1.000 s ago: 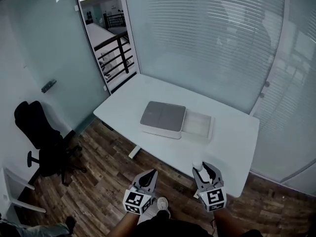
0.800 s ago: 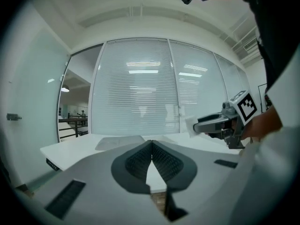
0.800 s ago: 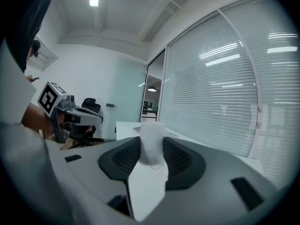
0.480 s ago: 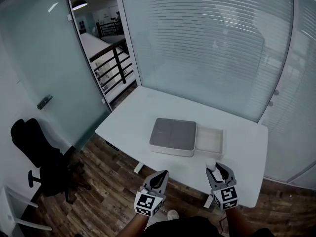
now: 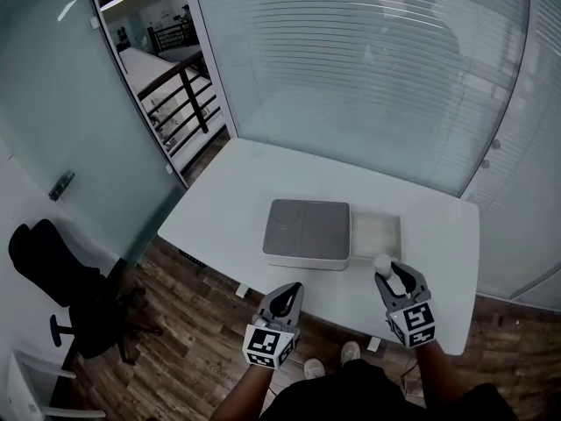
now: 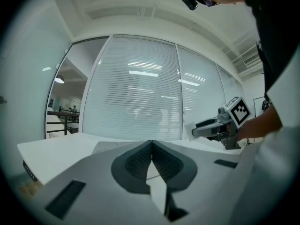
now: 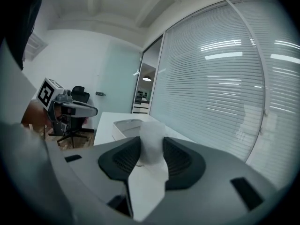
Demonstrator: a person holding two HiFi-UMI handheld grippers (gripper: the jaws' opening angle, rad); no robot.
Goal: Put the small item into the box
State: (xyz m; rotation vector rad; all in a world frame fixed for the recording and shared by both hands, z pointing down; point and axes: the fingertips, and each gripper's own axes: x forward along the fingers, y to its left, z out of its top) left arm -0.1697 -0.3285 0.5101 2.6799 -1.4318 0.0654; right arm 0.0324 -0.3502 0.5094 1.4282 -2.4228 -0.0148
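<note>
— Pinching that small white item [image 5: 382, 262] between its pads, the right hand-held gripper [image 5: 392, 274], see? The jaws stand fairly wide, but only because the item fills the gap.

— And it's up in the air, not on the desk [image 5: 254, 191]?

— Yes, carried just at the near edge of the box [image 5: 400, 233], above the desk. I'd say it's held high so it can clear the front wall and go down into the open part.

— Why is the grey lid [image 5: 307, 231] off to one side?

— Slid left, I'd guess, to bare that right-hand compartment. It looks empty to me.

— The other one?

— The left hand-held gripper [image 5: 287, 294] hangs off the desk's near edge, well apart from the box, jaws pressed together with nothing in them. Out of the way, I reckon.

— What is the item, exactly?

— Can't say. It's pale and blurred up close, and tiny from above. What's under the lid is hidden too.
</note>
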